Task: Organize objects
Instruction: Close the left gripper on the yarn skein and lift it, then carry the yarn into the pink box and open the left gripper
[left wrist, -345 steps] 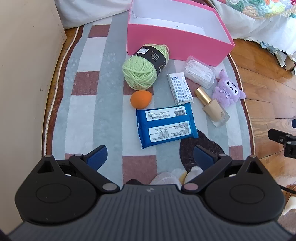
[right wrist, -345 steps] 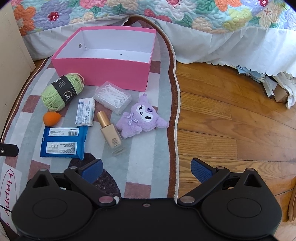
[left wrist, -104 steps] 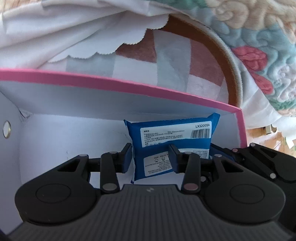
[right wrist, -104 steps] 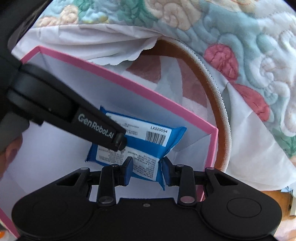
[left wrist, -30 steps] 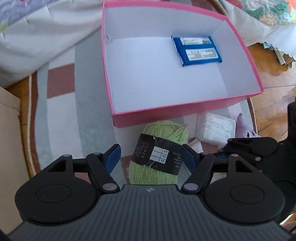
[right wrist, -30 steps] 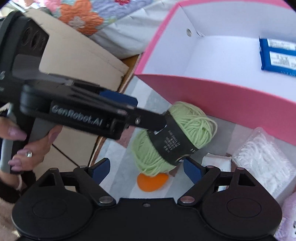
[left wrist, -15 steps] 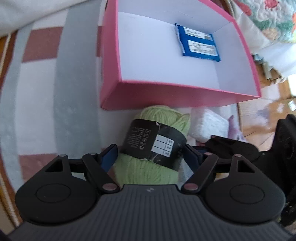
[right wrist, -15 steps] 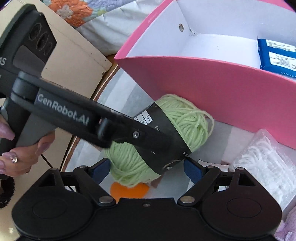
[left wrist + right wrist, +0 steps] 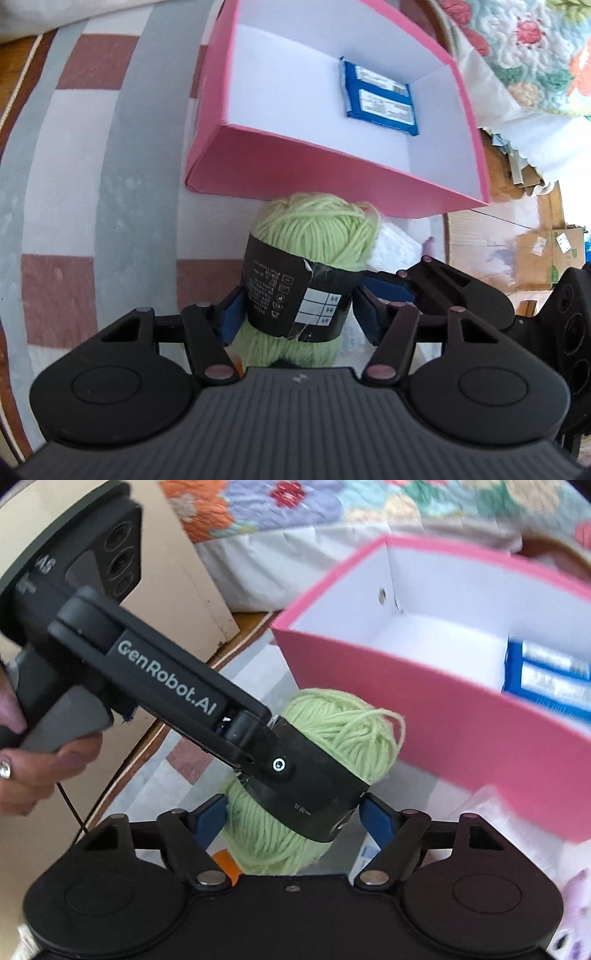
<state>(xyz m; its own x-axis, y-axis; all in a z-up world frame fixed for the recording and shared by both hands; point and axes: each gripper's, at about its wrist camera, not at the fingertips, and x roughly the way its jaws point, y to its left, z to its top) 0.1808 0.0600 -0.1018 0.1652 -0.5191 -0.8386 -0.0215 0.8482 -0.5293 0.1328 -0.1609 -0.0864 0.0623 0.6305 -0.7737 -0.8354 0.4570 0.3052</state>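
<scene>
A ball of yarn (image 9: pixel 317 266) sits between the fingers of both the left gripper (image 9: pixel 299 317) and the right gripper (image 9: pixel 291 821), in front of the box (image 9: pixel 314 173). A wipes pack (image 9: pixel 380 98) lies inside the box, at its far right corner.

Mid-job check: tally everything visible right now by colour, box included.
Green: 1, yarn ball
Pink: 1, box
Blue: 1, wipes pack, in the box
Orange: 1, sponge, only a sliver showing
Purple: 1, plush
Clear or white: 2, plastic case, packet
Total: 7
</scene>
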